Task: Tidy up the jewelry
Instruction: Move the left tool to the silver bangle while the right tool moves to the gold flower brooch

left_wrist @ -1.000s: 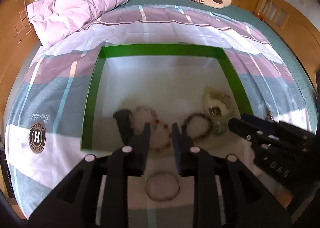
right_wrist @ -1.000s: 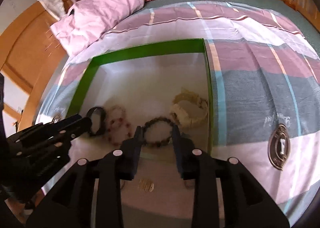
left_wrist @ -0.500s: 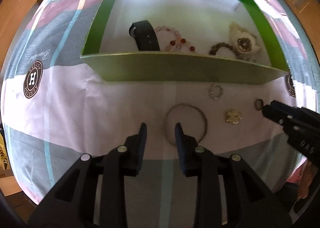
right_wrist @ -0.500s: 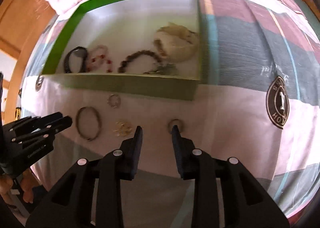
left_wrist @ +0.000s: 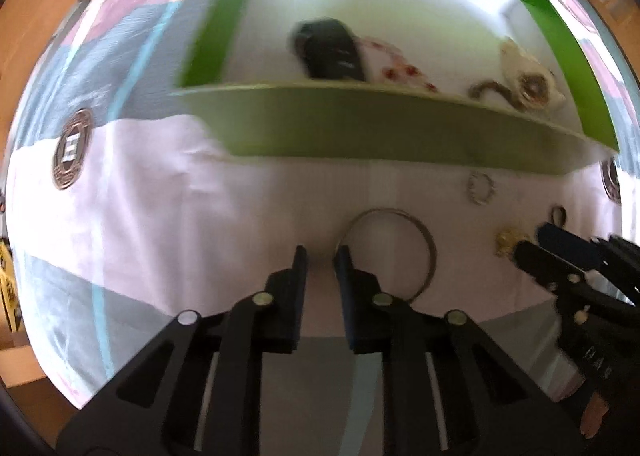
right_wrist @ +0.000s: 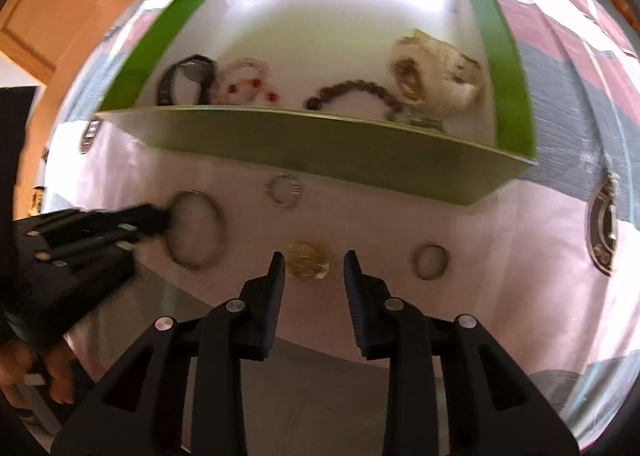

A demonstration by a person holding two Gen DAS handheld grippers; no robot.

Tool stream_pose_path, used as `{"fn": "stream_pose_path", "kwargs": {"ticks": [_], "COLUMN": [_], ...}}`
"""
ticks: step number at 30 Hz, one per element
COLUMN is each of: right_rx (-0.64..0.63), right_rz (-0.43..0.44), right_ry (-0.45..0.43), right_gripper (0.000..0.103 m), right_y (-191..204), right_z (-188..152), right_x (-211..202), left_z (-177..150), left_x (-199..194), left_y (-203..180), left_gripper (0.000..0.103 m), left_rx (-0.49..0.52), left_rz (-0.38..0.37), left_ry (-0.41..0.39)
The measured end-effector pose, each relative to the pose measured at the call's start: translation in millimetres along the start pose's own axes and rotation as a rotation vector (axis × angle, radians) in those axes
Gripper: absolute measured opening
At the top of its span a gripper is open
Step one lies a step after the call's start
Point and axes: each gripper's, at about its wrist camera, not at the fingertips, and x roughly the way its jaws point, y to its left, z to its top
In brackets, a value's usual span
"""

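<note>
A thin metal bangle lies on the bedsheet in front of the green box. My left gripper points down at the bangle's left rim. Its jaws are closing, and the rim runs beside the right fingertip with only sheet showing in the gap. The right wrist view shows the left gripper touching the bangle. My right gripper stands open over a gold brooch, which lies between its fingertips without either pad pressing on it.
A beaded ring and a plain ring lie loose on the sheet. In the green box are a black watch, a pink bracelet, a brown bead bracelet and a cream watch.
Both grippers have sunk closer to the sheet. The left jaws have narrowed by the bangle's rim. The right gripper has shifted left from the plain ring to the gold brooch.
</note>
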Motion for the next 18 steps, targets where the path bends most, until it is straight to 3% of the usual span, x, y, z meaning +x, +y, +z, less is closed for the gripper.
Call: {"fn": "stream_pose_path", "kwargs": {"ticks": [5, 8, 10, 14, 16, 18], "right_rx": [0.084, 0.112, 0.125, 0.053, -0.008, -0.056], "right_rz": [0.017, -0.032, -0.019, 0.049, 0.027, -0.002], "right_ry": [-0.049, -0.042, -0.028, -0.016, -0.026, -0.031], "right_gripper": [0.03, 0.03, 0.03, 0.033, 0.044, 0.046], "right_y": [-30, -45, -51, -27, -11, 2], "right_z": [7, 8, 7, 2, 0, 0], "right_x": [-25, -28, -24, -16, -12, -7], "left_z": [0, 1, 1, 6, 12, 13], "left_x": [-13, -14, -12, -5, 1, 9], "left_y": [11, 7, 1, -1, -2, 1], "left_gripper": [0.019, 0.023, 0.023, 0.025, 0.026, 0.026], "left_rx": [-0.003, 0.015, 0.035, 0.029, 0.026, 0.025], "left_rz": [-0.057, -0.067, -0.072, -0.052, -0.043, -0.037], "left_ry": [-0.023, -0.031, -0.025, 0.006, 0.016, 0.028]}}
